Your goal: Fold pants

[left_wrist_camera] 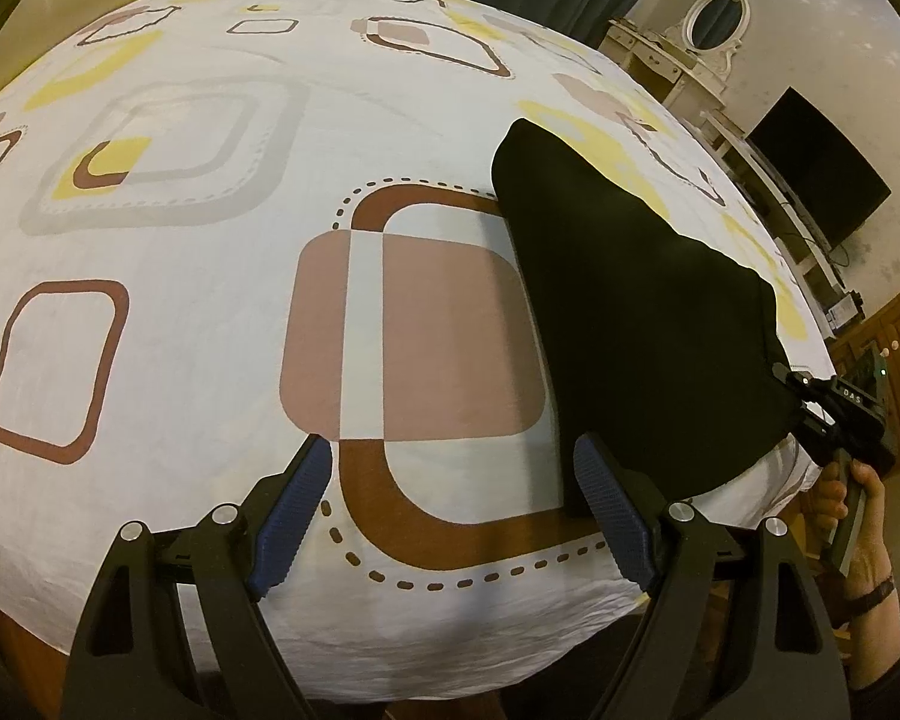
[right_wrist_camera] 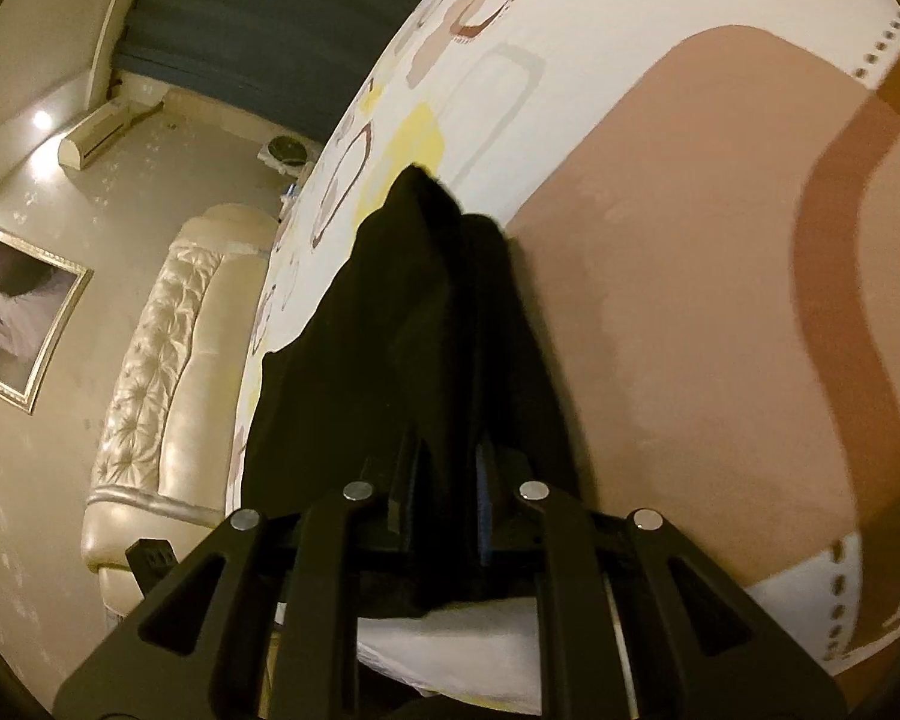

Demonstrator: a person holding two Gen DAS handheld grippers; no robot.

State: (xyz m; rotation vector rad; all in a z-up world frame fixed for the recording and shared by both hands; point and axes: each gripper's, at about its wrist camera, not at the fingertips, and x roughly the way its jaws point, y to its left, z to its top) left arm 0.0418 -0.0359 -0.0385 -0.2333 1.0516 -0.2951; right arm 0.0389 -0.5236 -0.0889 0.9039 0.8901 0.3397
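Note:
The black pants [left_wrist_camera: 624, 312] lie on the patterned bedsheet [left_wrist_camera: 198, 276], running from the near right edge toward the far middle. My left gripper [left_wrist_camera: 453, 483] is open and empty just left of the pants' near end, its right finger [left_wrist_camera: 606, 504] close to the cloth edge. My right gripper [left_wrist_camera: 810, 396] is at the bed's right edge, at the pants' end. In the right wrist view the right gripper [right_wrist_camera: 447, 474] is shut on the black pants [right_wrist_camera: 414, 312], which stretch away from it over the sheet [right_wrist_camera: 660, 240].
The bed's near edge runs just under my left gripper. A black TV [left_wrist_camera: 816, 162] and white dresser with an oval mirror [left_wrist_camera: 714, 18] stand beyond the bed's right side. A padded cream headboard [right_wrist_camera: 156, 360] and framed picture [right_wrist_camera: 18, 312] show in the right wrist view.

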